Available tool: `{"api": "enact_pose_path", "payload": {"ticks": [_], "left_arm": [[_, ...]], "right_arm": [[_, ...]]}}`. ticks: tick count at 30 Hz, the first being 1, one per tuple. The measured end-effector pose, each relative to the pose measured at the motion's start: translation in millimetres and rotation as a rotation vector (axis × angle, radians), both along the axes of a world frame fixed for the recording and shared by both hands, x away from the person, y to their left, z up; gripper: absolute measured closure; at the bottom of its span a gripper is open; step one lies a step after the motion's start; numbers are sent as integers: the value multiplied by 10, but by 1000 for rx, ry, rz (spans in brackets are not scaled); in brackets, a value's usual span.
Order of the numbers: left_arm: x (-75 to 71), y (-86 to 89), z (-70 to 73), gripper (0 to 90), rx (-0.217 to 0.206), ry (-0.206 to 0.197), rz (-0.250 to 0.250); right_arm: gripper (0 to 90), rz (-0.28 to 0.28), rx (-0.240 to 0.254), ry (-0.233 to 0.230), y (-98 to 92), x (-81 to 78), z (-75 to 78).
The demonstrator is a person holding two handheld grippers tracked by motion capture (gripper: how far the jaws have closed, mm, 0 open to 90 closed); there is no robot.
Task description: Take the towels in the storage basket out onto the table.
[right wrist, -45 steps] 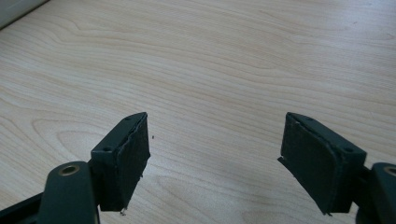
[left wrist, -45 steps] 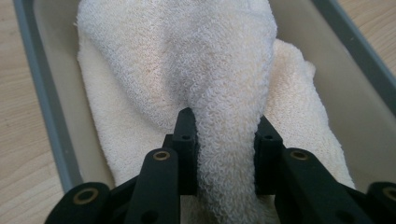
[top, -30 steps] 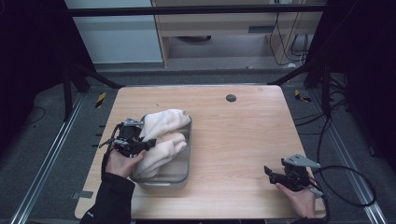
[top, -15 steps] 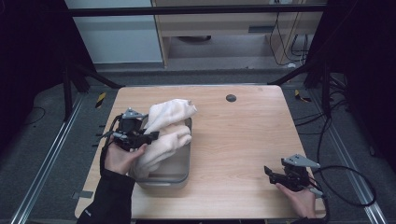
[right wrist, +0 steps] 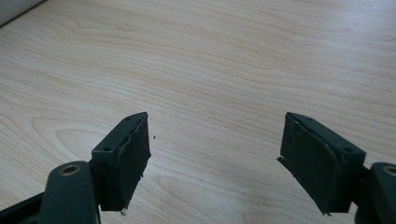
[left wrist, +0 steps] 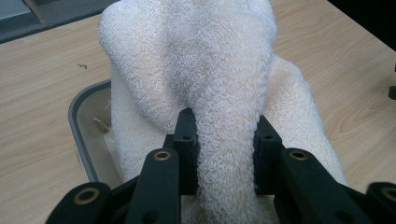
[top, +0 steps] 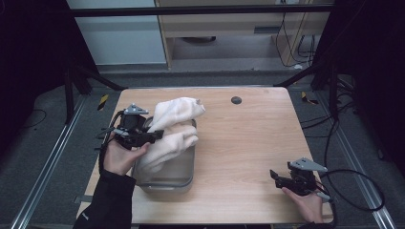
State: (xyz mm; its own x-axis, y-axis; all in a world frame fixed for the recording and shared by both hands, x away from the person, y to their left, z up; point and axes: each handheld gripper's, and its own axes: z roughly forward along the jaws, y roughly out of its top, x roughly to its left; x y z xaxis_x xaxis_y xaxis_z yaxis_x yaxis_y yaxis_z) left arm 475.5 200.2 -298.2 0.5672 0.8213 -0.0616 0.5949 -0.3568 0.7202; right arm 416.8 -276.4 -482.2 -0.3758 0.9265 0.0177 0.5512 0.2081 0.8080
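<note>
1. Nearest me on the right, my right tool [top: 279, 177] rests low over bare tabletop [top: 248, 143], its jaws standing wide apart with nothing between them. It sits well apart from the work, so it cannot help if the cloth starts to go.
2. On the left, my left tool [top: 154, 136] is clamped on a bunched fold of the white towel [top: 174, 125]. In the left gripper view the jaws pinch one thick ridge of terry, not the whole bundle.
3. I judge the main risk is here: the loose, springy pile could creep out of the pinch, since only one fold is caught and the rest hangs by its own weight.
4. The towel's lower part lies in the grey metal tray [top: 165, 180]; its upper part rises over the tray's far rim towards the middle of the tabletop. If I pull sideways, the trailing cloth could drag on the rim and shift or tip the light tray.
5. The tray stands near the tabletop's left near corner, so a shove leftwards might send it over the edge.
6. Farther off, a small dark round spot [top: 236, 100] sits near the far edge, clear of my path; I cannot tell what it is.
7. Beyond the tabletop, cables trail on the floor at the right, out of the way.
</note>
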Motion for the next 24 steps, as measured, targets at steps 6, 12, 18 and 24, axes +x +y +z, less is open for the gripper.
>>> {"api": "enact_pose_path", "payload": {"ticks": [6, 12, 18, 24], "left_arm": [[0, -10, 97, 694, -1, -2, -11], [-13, -40, 197, 694, 6, -9, -25], [-30, -102, 322, 693, 13, -23, -43], [-43, -179, 410, 693, 14, -19, -71]], "right_arm": [[238, -2, 5, 1, 2, -2, 2], [238, -3, 4, 1, 2, -2, 2], [238, -1, 1, 1, 1, -1, 1], [237, -2, -1, -2, -2, -2, 3]]}}
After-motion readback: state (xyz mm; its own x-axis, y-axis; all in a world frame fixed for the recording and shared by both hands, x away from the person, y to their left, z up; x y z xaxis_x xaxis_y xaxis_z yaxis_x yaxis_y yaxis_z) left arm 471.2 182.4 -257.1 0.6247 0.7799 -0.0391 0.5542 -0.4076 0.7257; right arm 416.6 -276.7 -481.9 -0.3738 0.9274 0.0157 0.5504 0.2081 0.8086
